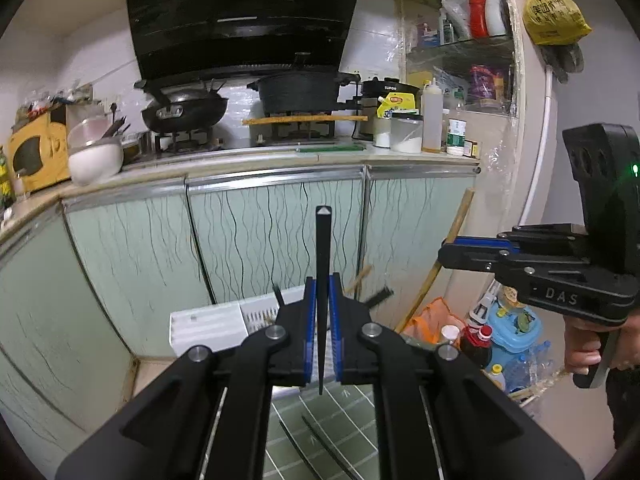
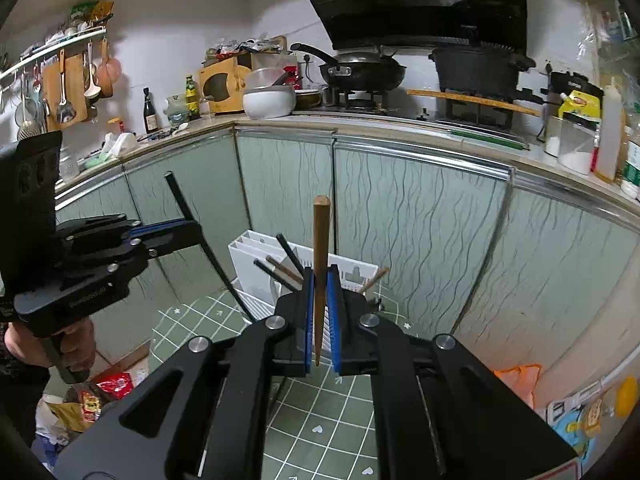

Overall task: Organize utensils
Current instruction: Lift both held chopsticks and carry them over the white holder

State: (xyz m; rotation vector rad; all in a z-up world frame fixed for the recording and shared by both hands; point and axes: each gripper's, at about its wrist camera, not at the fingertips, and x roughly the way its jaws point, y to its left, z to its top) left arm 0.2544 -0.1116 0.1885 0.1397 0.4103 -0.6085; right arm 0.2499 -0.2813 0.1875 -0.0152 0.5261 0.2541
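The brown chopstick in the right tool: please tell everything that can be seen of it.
The brown chopstick looks wooden, one slim tapered stick. It stands almost upright, thick blunt end up, thin tip just below the blue pads. The right tool is shut on its lower half; nothing else touches it. Behind it is the white utensil holder.

Pale green wavy-lined cabinet doors (image 2: 420, 216) under countertop (image 2: 280, 120); black range hood (image 1: 244, 16); white-tiled wall (image 1: 380, 44).

"DAS" on the right gripper (image 1: 460, 254) body, right of the left tool. "SUPOR" on black cooker (image 1: 386, 90) on counter, far ahead-right. Yellow bag's (image 1: 554, 16) print unreadable.
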